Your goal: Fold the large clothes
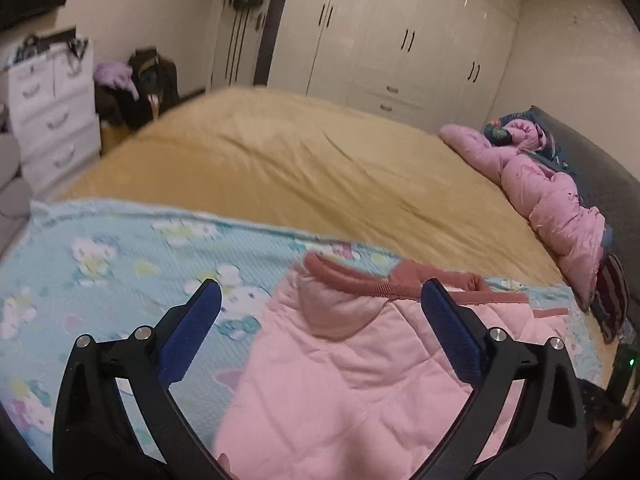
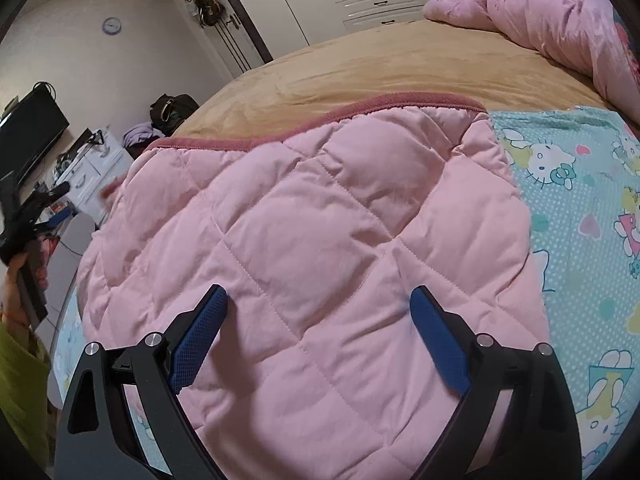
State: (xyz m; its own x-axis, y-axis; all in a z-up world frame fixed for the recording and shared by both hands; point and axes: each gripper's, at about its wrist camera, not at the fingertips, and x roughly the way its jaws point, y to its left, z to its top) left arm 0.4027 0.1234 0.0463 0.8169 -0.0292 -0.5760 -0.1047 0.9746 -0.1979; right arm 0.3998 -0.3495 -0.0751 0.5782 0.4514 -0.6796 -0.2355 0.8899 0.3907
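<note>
One pink quilted jacket [image 2: 312, 240], lying flat on a light-blue cartoon-print blanket [image 2: 580, 200] at the near part of the bed, dusty-rose ribbed trim [image 2: 320, 120] running along its far edge. Seen from the left wrist as the same jacket [image 1: 352, 380], with a rounded pocket-like flap and the ribbed band [image 1: 360, 280] bunched at its far end, blue blanket [image 1: 120, 260] spreading out to the left. Spread wide over it, right gripper [image 2: 320, 320], blue pads [image 2: 200, 336] apart, holding nothing, the quilting showing plainly between them (contact with the fabric hard to judge). Likewise spread wide, left gripper [image 1: 320, 320], its blue pads [image 1: 192, 332] apart, one over the blanket and one over the jacket, nothing pinched. Beyond the blanket, a mustard-yellow bedspread [image 1: 300, 168] covering the rest of the bed. At the far right of the bed, a crumpled pink duvet [image 1: 552, 196] against a dark headboard [image 1: 600, 168]. Behind the bed, white wardrobe doors [image 1: 400, 40] with dark handles. Left of the bed, a white chest of drawers [image 1: 52, 116] and a heap of dark and lilac clothes [image 1: 132, 84]. On the wall in the right wrist view, a small round clock [image 2: 112, 25] and a dark screen [image 2: 28, 132].
</note>
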